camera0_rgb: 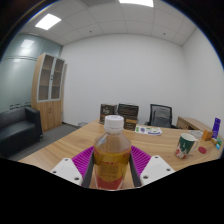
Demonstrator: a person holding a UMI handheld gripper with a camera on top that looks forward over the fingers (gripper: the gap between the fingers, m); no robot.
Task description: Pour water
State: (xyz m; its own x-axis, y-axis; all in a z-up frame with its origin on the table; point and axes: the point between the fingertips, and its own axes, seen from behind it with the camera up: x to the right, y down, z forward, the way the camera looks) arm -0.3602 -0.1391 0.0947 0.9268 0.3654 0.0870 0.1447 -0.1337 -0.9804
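A clear plastic bottle (112, 153) stands upright between the two fingers of the tongs (112, 166), its white screw cap (114, 123) still on. It holds an amber liquid that fills it nearly to the shoulder. The purple pads (81, 159) flank its body on either side, and whether they press on it cannot be told. Its base is hidden. Well beyond, on the wooden worktop (160, 143), stands a patterned paper cup (186, 146), upright and open-topped.

text: none legible | bottle (112, 155) label: unreadable
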